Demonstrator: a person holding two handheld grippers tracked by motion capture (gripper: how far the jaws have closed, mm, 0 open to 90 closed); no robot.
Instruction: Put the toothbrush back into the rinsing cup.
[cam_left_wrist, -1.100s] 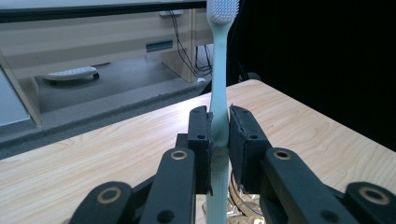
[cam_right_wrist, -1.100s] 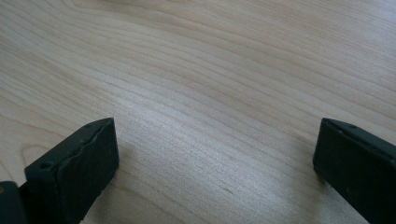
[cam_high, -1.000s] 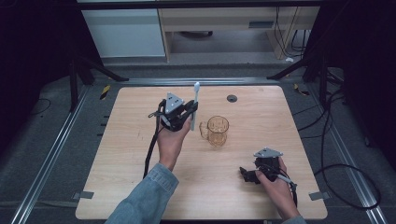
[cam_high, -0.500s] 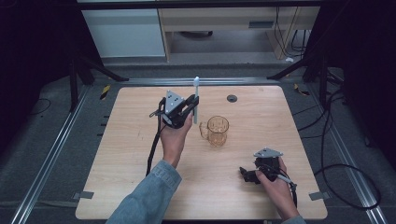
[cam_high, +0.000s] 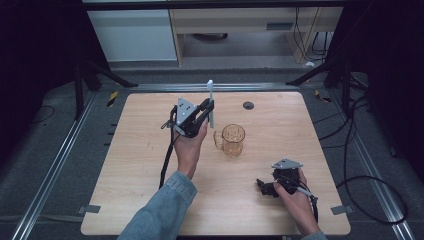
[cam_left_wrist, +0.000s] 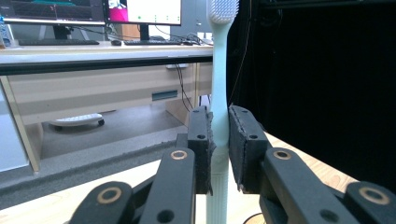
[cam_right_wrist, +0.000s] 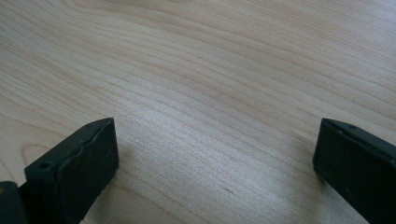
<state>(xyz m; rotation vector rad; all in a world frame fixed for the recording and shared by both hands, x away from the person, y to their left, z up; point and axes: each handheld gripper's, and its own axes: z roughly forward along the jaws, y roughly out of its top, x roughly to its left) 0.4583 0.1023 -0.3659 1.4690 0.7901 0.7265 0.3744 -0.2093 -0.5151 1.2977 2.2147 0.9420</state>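
A pale mint toothbrush (cam_high: 210, 102) stands upright with its head up, and my left gripper (cam_high: 206, 111) is shut on its handle above the table's far middle. In the left gripper view the toothbrush (cam_left_wrist: 219, 84) is pinched between the two black pads (cam_left_wrist: 201, 144). A clear amber mug (cam_high: 232, 140) stands on the table just right of and nearer than that gripper, with its handle to the left. My right gripper (cam_high: 263, 186) rests low at the near right, pointing left. Its jaws are wide open over bare wood (cam_right_wrist: 210, 107), nothing between them.
The wooden table (cam_high: 125, 170) has a small dark round grommet (cam_high: 248, 105) at the far middle. A black cable (cam_high: 167, 155) trails from the left gripper along the forearm. Metal rails and black stand legs flank the table; a desk with monitors (cam_left_wrist: 93, 9) lies beyond.
The left hand has tipped the toothbrush slightly, so it stands more upright than a second ago. The right hand has kept still.
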